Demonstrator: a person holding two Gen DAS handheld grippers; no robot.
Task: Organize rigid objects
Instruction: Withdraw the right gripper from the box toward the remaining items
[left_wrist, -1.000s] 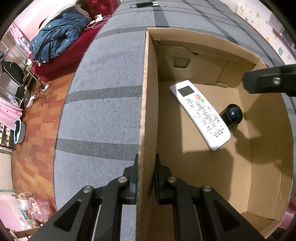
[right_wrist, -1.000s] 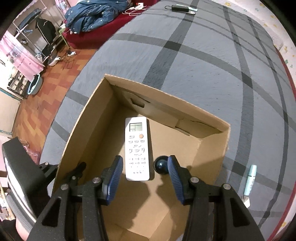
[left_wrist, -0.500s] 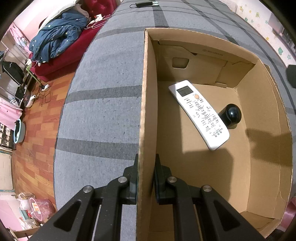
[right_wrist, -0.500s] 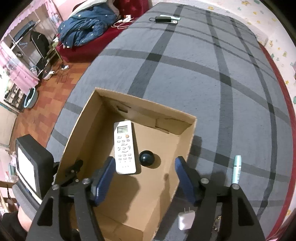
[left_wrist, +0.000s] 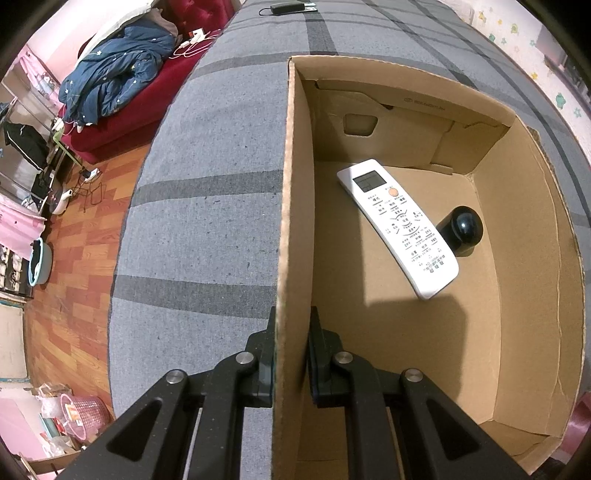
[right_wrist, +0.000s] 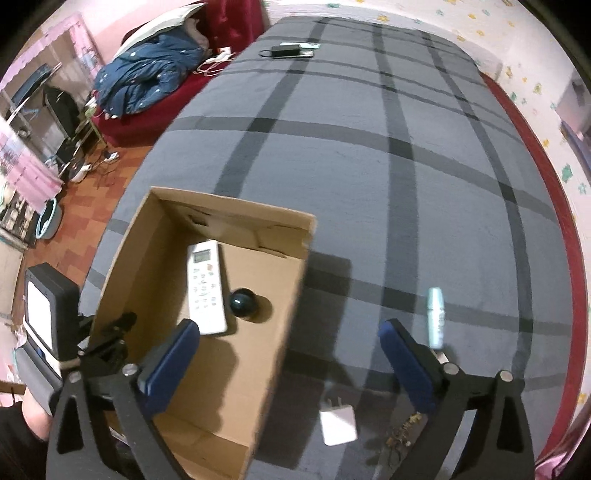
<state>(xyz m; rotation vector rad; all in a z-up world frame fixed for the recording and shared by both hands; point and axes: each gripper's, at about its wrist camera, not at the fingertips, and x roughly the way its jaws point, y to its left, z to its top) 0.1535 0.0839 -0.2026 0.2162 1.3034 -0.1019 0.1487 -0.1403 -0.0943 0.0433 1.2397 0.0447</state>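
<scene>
Grey plaid bedspread (right_wrist: 369, 166) covers the bed. Black power adapter (right_wrist: 291, 50) near its far edge. Crumpled navy star-print jacket (left_wrist: 114, 85) on red sofa (left_wrist: 147, 99), left. Round pink plastic basket (left_wrist: 83, 411) on wood floor (left_wrist: 70, 266).

In front of me the bed (right_wrist: 369, 177) is covered in a grey spread crossed by darker stripes. On it sits an open cardboard box (right_wrist: 258, 229), near the bed's left edge. Right of the box, apart from it, a pale blue tube (right_wrist: 436, 317) lies along the spread. Nearer to me, a white plug adapter (right_wrist: 338, 426) lies just beside the box's right wall. At the far end rests a black power brick (right_wrist: 291, 50).
</scene>
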